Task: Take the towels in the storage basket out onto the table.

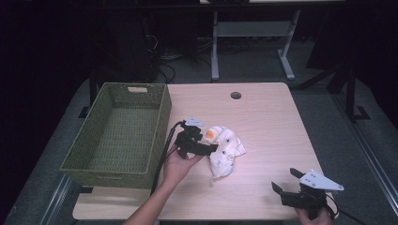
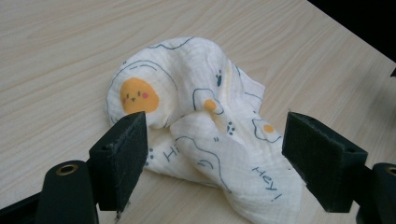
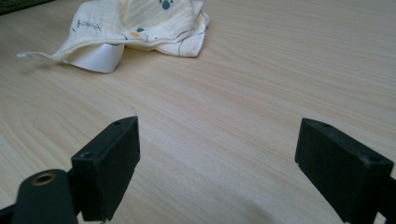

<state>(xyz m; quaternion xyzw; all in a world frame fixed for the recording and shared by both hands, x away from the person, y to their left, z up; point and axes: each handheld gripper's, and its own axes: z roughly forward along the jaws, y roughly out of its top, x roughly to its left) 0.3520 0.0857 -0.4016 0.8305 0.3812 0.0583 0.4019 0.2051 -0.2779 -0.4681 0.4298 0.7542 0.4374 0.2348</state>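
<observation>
Cloth [image 2: 201,126] printed "Hey!", "Hi"; egg faces; L gripper [image 2: 215,158] open.

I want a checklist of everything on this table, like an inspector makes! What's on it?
Surface: pale wooden table, bare around the things, with a round hole near its far edge.
Job's things: crumpled white cloth with fried-egg prints, lying mid-table; green woven basket at the table's left, nothing seen inside.
Clutter: nothing seen.
Grippers: left gripper open, jaws either side of the cloth, pads not pressing; right gripper open over bare wood, apart from the cloth.
Cables: black cable trails from the left gripper beside the basket.
Surroundings: dark room, grey floor, white desk frame behind.
</observation>
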